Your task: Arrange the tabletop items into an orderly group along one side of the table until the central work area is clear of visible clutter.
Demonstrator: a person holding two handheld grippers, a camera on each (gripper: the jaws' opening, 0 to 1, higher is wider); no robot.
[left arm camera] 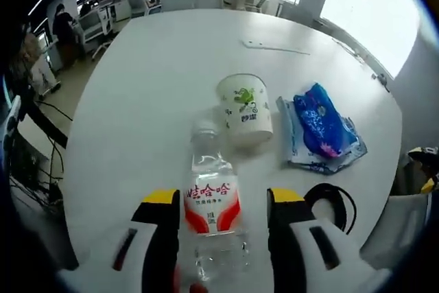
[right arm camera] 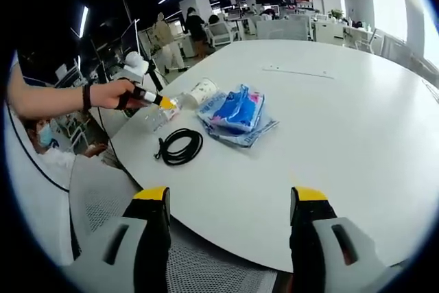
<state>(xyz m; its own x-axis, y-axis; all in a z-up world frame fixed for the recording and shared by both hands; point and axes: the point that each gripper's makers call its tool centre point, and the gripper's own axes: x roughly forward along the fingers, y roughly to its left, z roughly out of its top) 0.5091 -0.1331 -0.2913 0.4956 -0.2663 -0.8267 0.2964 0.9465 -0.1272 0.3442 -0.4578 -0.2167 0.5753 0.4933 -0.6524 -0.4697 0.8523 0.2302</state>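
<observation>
The left gripper (left arm camera: pixel 219 228) has its jaws around the water bottle (left arm camera: pixel 214 200), apparently pinching it. The paper cup (left arm camera: pixel 245 109), blue packet (left arm camera: pixel 321 123) and black cable (right arm camera: pixel 180 147) lie grouped near the surface (right arm camera: pixel 329 121) edge; little seems left. The right gripper (right arm camera: pixel 230 221) hangs spread, empty.

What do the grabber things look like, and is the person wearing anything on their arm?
Each gripper has two chunky white jaws with black inner faces and yellow tips. The left gripper has dark slots on its white sides, and so does the right gripper. The person's hand has a dark band at the wrist; no sleeve shows on that forearm.
</observation>
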